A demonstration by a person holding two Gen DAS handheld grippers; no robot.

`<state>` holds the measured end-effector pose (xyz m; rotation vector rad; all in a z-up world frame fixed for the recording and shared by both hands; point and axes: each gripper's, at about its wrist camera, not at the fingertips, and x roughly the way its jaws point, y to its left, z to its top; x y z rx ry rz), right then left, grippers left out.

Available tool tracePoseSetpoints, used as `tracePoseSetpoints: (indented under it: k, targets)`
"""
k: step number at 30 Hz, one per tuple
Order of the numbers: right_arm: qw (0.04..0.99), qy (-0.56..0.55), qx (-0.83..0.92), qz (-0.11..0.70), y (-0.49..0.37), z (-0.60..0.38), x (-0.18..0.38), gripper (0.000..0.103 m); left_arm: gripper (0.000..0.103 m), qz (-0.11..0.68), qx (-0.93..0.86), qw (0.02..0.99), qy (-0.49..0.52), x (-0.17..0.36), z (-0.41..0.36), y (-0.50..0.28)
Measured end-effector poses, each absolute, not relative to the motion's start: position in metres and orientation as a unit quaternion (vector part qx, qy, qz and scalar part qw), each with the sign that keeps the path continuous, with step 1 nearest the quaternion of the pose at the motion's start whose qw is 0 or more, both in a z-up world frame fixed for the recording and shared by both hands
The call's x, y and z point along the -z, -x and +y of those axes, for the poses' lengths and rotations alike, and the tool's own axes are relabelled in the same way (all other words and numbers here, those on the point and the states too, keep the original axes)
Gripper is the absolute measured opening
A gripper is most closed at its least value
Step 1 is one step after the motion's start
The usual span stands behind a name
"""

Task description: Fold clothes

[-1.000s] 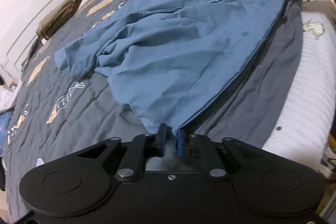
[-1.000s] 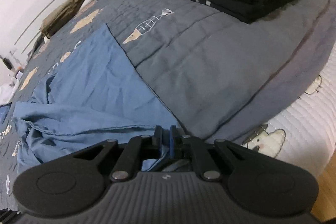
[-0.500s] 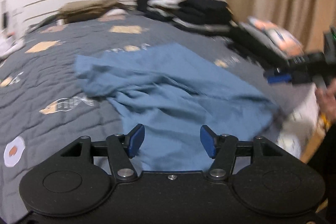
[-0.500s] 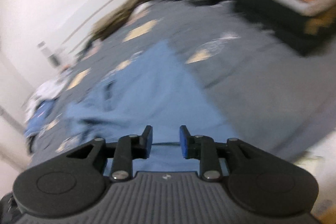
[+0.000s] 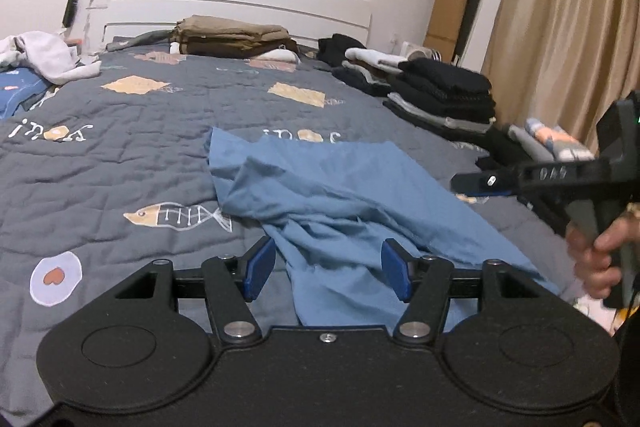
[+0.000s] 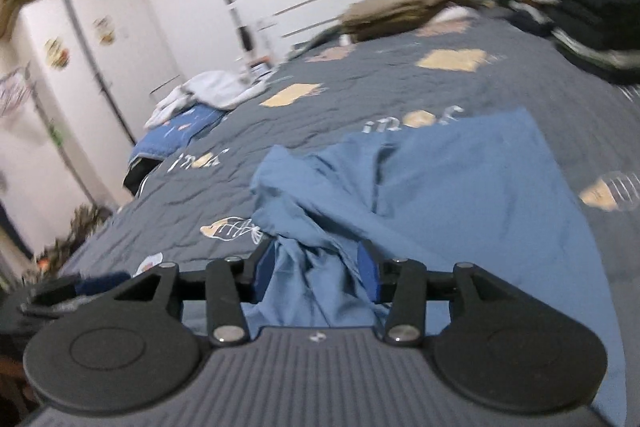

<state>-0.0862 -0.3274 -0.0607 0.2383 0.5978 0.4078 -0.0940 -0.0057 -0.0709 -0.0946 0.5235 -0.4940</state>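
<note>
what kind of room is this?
Likely a home bedroom: a bed with a white headboard and grey quilt, folded clothes stacks on it, curtains alongside.

A crumpled shirt (image 5: 340, 203) lies on the bed (image 5: 120, 155), near its foot. Behind it, at the headboard (image 5: 240, 7), sits a stack of folded trousers (image 5: 234, 39). Piles of folded clothes (image 5: 440, 91) line the bed's right edge; loose laundry (image 5: 44, 55) lies at the far left.

bare quilt (image 5: 120, 155) left of the blue garment (image 5: 340, 195) lies open; folded stacks (image 5: 440, 91) crowd the right edge, perhaps reaching the headboard (image 5: 240, 7).
</note>
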Motion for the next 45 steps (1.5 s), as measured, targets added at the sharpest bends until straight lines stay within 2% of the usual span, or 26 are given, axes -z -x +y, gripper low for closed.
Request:
tracePoseSetpoints:
  k: [4, 9, 34, 35, 36, 37, 39, 45]
  targets:
    - [0.926, -0.083, -0.221, 0.295, 0.065, -0.308, 0.055, 0.047, 0.058, 0.239, 0.243, 0.938, 0.064, 0.067, 0.004, 0.078]
    - [0.922, -0.043, -0.248, 0.294, 0.035, -0.283, 0.048, 0.05, 0.058, 0.238, 0.244, 0.939, 0.038, 0.069, 0.019, 0.05]
    - [0.882, 0.11, -0.305, 0.343, -0.067, -0.174, 0.089, 0.051, 0.058, 0.255, 0.218, 0.933, 0.133, 0.078, 0.066, 0.007]
    - [0.882, 0.114, -0.304, 0.34, -0.069, -0.172, 0.091, 0.049, 0.058, 0.256, 0.217, 0.932, 0.134, 0.078, 0.066, 0.005]
    - [0.884, 0.114, -0.304, 0.337, -0.069, -0.172, 0.091, 0.042, 0.058, 0.258, 0.216, 0.932, 0.136, 0.078, 0.066, 0.004]
    - [0.883, 0.111, -0.305, 0.338, -0.07, -0.172, 0.091, 0.025, 0.058, 0.259, 0.215, 0.932, 0.137, 0.079, 0.066, 0.004]
    - [0.882, 0.105, -0.306, 0.343, -0.074, -0.172, 0.09, 0.004, 0.058, 0.261, 0.214, 0.931, 0.139, 0.079, 0.066, 0.002]
    - [0.899, 0.052, -0.281, 0.331, -0.086, -0.2, 0.067, 0.003, 0.058, 0.265, 0.213, 0.93, 0.142, 0.081, 0.063, 0.0]
